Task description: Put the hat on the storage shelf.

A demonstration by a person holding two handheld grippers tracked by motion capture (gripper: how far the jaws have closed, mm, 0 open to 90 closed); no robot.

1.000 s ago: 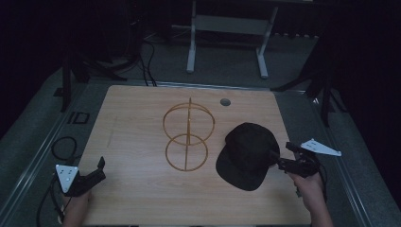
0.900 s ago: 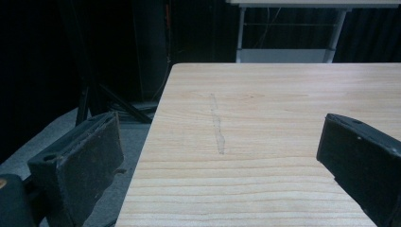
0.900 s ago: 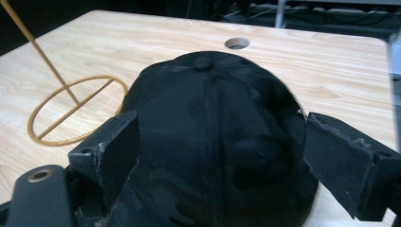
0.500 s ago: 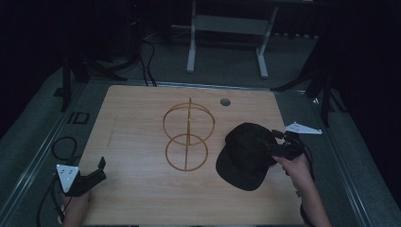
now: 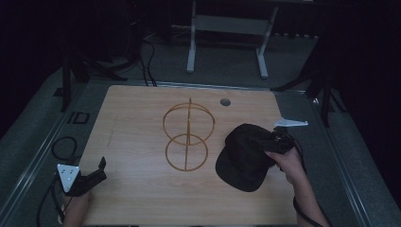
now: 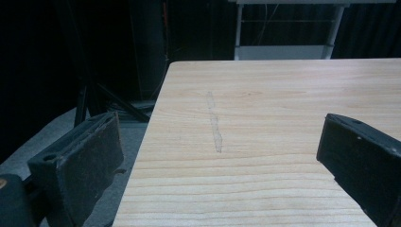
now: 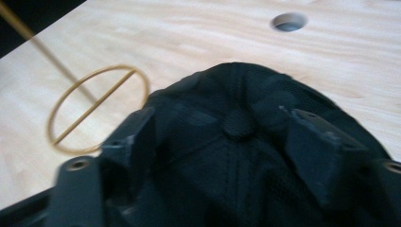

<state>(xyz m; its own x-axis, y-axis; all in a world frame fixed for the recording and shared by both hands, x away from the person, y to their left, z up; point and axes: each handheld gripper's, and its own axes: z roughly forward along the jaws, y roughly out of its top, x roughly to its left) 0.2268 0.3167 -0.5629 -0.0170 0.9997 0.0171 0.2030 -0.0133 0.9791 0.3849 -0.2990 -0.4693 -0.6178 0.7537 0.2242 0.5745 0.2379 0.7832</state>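
Note:
A black cap [image 5: 246, 158] lies on the right half of the wooden table [image 5: 137, 118]. My right gripper [image 5: 279, 142] rests against the cap's right side. In the right gripper view its jaws stand apart on either side of the crown's top button, so the right gripper [image 7: 227, 123] is open over the cap [image 7: 236, 94]. A gold wire stand [image 5: 189, 123], two rings on an upright rod, stands mid-table left of the cap. My left gripper [image 5: 100, 169] sits open at the near left corner with only bare wood between its jaws, as the left gripper view [image 6: 220, 142] shows.
A round hole [image 5: 225, 101] is set in the tabletop behind the cap. The stand's base ring [image 7: 94, 106] lies close to the cap's left. A cable coils on the floor at the left, and a metal frame stands behind the table.
My right gripper has moved from the table's right edge forward and left onto the cap's crown. The left gripper has stayed in place.

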